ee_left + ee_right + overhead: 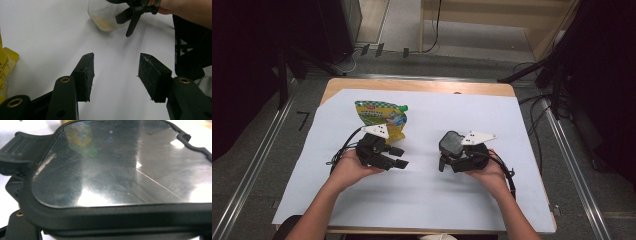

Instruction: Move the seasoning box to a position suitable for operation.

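Resting on a white sheet (422, 195) that covers the wooden table (412, 85), both grippers sit near the middle of the high view, each held in one of the person's hands. The left gripper (398, 157) lies at about 9 o'clock from the sheet's centre, and its jaws stand wide apart with nothing between them; in the left gripper view its rough black pads (88, 75) frame only bare white paper. Just behind it, toward 11 o'clock, lies a green and yellow snack pouch (381, 118), touching or nearly touching the gripper's body, and a yellow edge of that pouch (6, 67) shows at 9 o'clock in the left gripper view. The right gripper (444, 161) sits at about 3 o'clock from centre, against a container with a dark lid (451, 142). In the left gripper view the clear container (105, 15) at 12 o'clock holds a pale, crumbly layer at its bottom. In the right gripper view the glossy lid (112, 167), with a ribbed latch at 9 o'clock, looms very close; the jaws seem to clasp the container, though their grip is hidden.
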